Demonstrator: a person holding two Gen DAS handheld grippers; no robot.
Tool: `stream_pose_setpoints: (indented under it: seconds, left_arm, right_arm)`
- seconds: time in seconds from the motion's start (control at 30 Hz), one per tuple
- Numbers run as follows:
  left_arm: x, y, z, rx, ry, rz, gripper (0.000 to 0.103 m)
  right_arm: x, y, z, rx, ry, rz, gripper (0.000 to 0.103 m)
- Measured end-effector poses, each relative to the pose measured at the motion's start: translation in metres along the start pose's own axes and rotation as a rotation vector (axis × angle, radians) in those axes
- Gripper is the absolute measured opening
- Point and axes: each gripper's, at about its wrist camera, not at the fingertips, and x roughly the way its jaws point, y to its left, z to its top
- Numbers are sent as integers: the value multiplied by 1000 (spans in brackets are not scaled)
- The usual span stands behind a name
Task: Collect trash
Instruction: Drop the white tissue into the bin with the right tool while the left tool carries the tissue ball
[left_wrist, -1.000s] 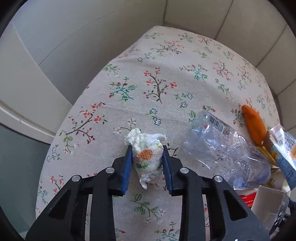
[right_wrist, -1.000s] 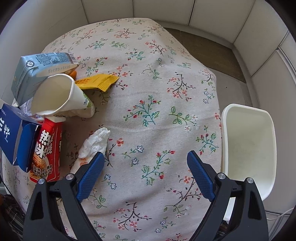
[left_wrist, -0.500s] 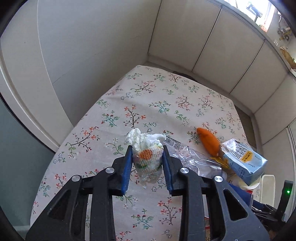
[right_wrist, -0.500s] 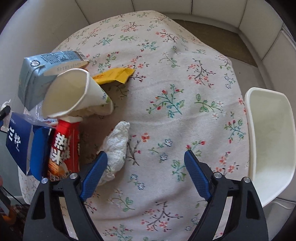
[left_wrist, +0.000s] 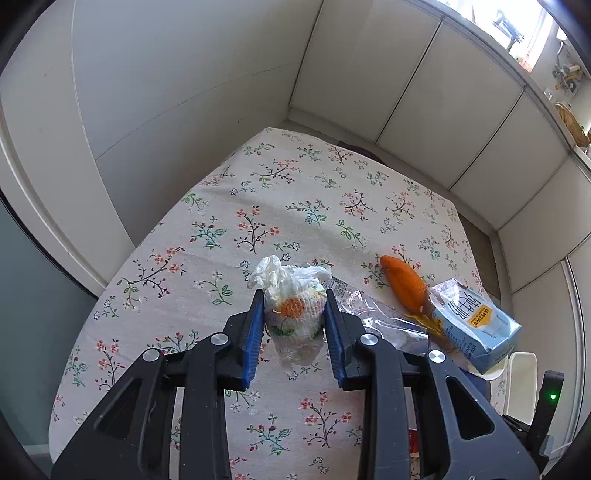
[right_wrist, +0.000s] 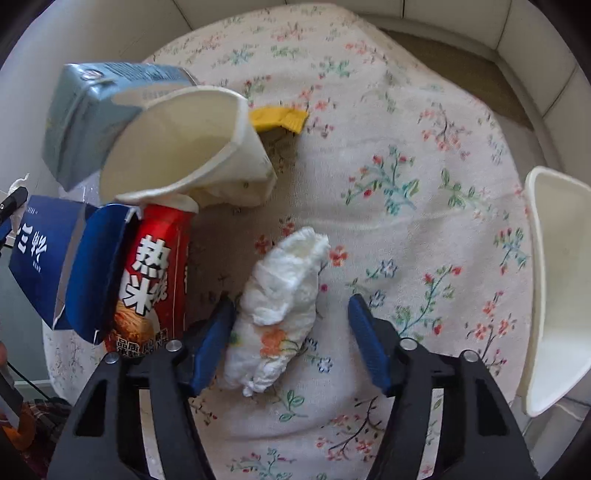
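A: We hold one crumpled tissue (left_wrist: 293, 314) in the left gripper (left_wrist: 293, 321); its jaws are closed on it from both sides, and it hangs above the worktop (left_wrist: 258, 206), not touching it.

B: And the right gripper (right_wrist: 291, 332)? We see its jaws apart, with a second tissue (right_wrist: 280, 295) lying on the cloth between them. The left pad is just beside the tissue, maybe touching; the blur does not let us decide.

A: What can go wrong? The paper is soft and light. If our jaws close too high, they may catch only a loose fold and the tissue slips out. Also the red packet (right_wrist: 155, 280) at nine o'clock from the tissue is near; the left jaw could push it.

B: The bin (right_wrist: 554, 288) is at three o'clock in the right view. Only a small corner of it shows in the left view, at four o'clock.

A: The left view shows the orange wrapper (left_wrist: 402, 282), the clear plastic bag (left_wrist: 384, 317) and the light blue carton (left_wrist: 476, 325). The right view alone shows the paper cup (right_wrist: 184, 147) and the dark blue box (right_wrist: 59, 258).
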Motion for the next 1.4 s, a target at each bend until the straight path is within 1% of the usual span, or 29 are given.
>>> stream_pose_setpoints:
  seconds: [0.13, 0.23, 0.47, 0.67, 0.87, 0.93, 0.97, 1.13, 1.2, 1.33, 1.4]
  left_arm:
    - [-5, 2, 1, -15, -24, -3, 30]
    - [-13, 1, 1, -22, -47, -7, 30]
    - [-40, -11, -5, -4, -116, -15, 30]
    - [-59, -32, -25, 19, -140, -33, 30]
    - [-69, -65, -50, 58, -124, -74, 30]
    - [-69, -81, -55, 83, -109, -87, 30]
    - [-68, -91, -58, 97, -104, -94, 30]
    - [-70, -138, -71, 171, -97, -138, 30]
    - [-69, -159, -76, 203, -92, -156, 30]
    - [-65, -194, -89, 255, -77, -194, 30]
    - [-62, -210, -94, 278, -66, -210, 30]
  right_arm:
    - [-3, 3, -2, -15, -6, -6, 41]
    - [-16, -2, -9, -16, -26, -3, 41]
    - [-69, -17, -16, -5, -152, 22, 41]
    - [-105, -42, -18, 21, -257, 6, 41]
    - [-144, -84, -26, 90, -378, -62, 41]
    - [-153, -99, -28, 109, -413, -94, 41]
    - [-162, -111, -31, 122, -439, -124, 41]
    - [-183, -149, -39, 183, -503, -207, 42]
    - [-190, -163, -42, 201, -528, -259, 42]
    - [-200, -181, -46, 223, -582, -350, 42]
    - [-202, -185, -47, 233, -599, -382, 42]
